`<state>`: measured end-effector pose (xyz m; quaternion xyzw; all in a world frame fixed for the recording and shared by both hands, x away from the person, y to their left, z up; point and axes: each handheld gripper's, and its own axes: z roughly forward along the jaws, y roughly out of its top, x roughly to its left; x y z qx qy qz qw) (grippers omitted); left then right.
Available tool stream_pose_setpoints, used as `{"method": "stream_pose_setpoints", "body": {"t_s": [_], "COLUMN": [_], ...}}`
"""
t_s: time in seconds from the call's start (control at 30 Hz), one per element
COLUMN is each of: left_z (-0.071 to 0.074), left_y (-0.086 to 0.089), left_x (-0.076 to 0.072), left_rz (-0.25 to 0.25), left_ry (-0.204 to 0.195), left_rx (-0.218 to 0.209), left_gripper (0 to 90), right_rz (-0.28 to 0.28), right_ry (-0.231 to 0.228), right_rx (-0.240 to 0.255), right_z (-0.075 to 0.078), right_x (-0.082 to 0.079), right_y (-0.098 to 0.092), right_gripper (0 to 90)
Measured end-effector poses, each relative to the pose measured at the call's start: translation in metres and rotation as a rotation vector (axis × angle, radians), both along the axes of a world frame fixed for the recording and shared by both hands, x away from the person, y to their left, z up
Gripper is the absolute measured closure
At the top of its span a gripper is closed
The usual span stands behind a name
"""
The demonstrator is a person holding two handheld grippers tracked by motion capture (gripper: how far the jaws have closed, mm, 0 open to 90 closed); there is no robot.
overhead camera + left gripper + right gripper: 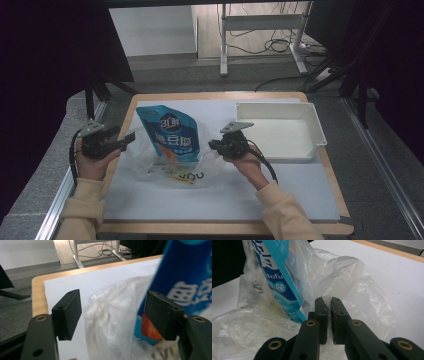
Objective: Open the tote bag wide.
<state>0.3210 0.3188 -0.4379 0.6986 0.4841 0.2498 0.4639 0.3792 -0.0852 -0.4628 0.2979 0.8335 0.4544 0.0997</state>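
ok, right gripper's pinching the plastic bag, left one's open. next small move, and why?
Probably close the left gripper on the bag's near edge. Its jaws stand open with the clear plastic bag bunched between them, while the right gripper is already shut on the opposite side. The blue pouch stands in the bag, so both sides need holding.

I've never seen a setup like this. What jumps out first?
A bright blue snack packet stands in a clear plastic bag mid-table. The right claw is shut on the bag's edge; the left claw hangs open around its other side. A white tray sits at the far right.
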Motion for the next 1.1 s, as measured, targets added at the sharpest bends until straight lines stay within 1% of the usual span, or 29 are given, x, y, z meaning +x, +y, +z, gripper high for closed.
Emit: {"method": "stream_pose_setpoints", "body": {"t_s": [0.03, 0.07, 0.13, 0.17, 0.2, 0.27, 0.37, 0.4, 0.43, 0.47, 0.5, 0.6, 0.63, 0.67, 0.7, 0.77, 0.8, 0.87, 0.93, 0.97, 1.0, 1.1], "left_z": [0.000, 0.001, 0.001, -0.001, -0.001, -0.004, -0.011, -0.015, -0.015, -0.017, -0.019, -0.023, -0.024, -0.025, -0.025, -0.024, -0.023, -0.021, -0.020, -0.021, -0.021, -0.024], "left_y": [0.000, 0.001, 0.002, 0.002, 0.002, 0.002, -0.001, -0.001, -0.001, -0.001, -0.002, -0.002, -0.002, -0.003, -0.004, -0.005, -0.006, -0.006, -0.007, -0.007, -0.007, -0.007], "left_x": [0.004, 0.007, 0.014, 0.021, 0.021, 0.027, 0.033, 0.035, 0.035, 0.036, 0.036, 0.035, 0.035, 0.034, 0.032, 0.031, 0.030, 0.028, 0.026, 0.025, 0.025, 0.026], "left_rz": [-0.012, -0.024, -0.044, -0.063, -0.063, -0.084, -0.108, -0.117, -0.117, -0.120, -0.123, -0.138, -0.143, -0.146, -0.146, -0.145, -0.143, -0.138, -0.127, -0.111, -0.111, -0.090], "left_ry": [-0.004, 0.000, 0.006, 0.019, 0.019, 0.033, 0.048, 0.063, 0.063, 0.069, 0.077, 0.105, 0.111, 0.117, 0.120, 0.118, 0.114, 0.104, 0.095, 0.091, 0.091, 0.097], "left_rx": [0.011, 0.015, 0.005, 0.004, 0.004, 0.009, 0.044, 0.056, 0.056, 0.060, 0.062, 0.070, 0.071, 0.069, 0.067, 0.064, 0.054, 0.061, 0.060, 0.055, 0.055, 0.051], "left_gripper": [32.1, 32.4, 33.1, 34.2, 34.3, 34.5, 36.3, 41.0, 44.5, 44.5, 48.2, 63.2, 74.0, 74.0, 81.9, 85.3, 85.3, 86.3, 86.7, 86.9, 87.0, 87.0], "right_rz": [0.000, 0.000, 0.000, -0.003, -0.003, -0.003, -0.001, 0.000, -0.001, -0.001, -0.002, -0.002, -0.002, -0.002, -0.003, -0.002, -0.002, -0.004, -0.010, -0.016, -0.016, -0.016], "right_ry": [0.000, 0.000, 0.002, 0.002, 0.002, 0.002, 0.002, 0.001, 0.000, 0.000, 0.000, 0.002, -0.001, -0.001, -0.006, -0.007, -0.007, -0.014, -0.016, -0.016, -0.016, -0.019], "right_rx": [0.001, 0.001, 0.000, 0.001, 0.001, 0.000, 0.000, 0.000, 0.000, 0.000, -0.001, -0.003, -0.002, -0.002, -0.001, -0.001, -0.001, 0.001, 0.005, 0.007, 0.007, 0.000], "right_z": [0.000, 0.000, 0.000, 0.000, 0.000, -0.001, 0.000, 0.000, 0.000, 0.000, 0.000, -0.001, 0.000, 0.000, 0.000, 0.001, 0.001, 0.001, 0.002, 0.002, 0.002, 0.000], "right_x": [0.000, 0.000, 0.000, 0.000, 0.000, 0.000, 0.000, 0.000, 0.000, 0.000, 0.000, 0.000, 0.000, 0.000, 0.000, 0.000, 0.000, 0.000, 0.000, 0.000, 0.000, 0.000], "right_y": [0.000, 0.000, 0.000, 0.000, 0.000, 0.000, 0.000, 0.000, 0.000, 0.000, 0.000, 0.000, 0.000, 0.000, -0.001, -0.001, -0.001, -0.003, -0.004, -0.005, -0.005, -0.006], "right_gripper": [84.1, 84.1, 84.1, 84.2, 84.2, 84.1, 84.1, 84.1, 84.1, 84.1, 84.1, 84.1, 84.1, 84.1, 84.1, 84.1, 84.1, 84.1, 84.1, 84.1, 84.1, 84.0]}}
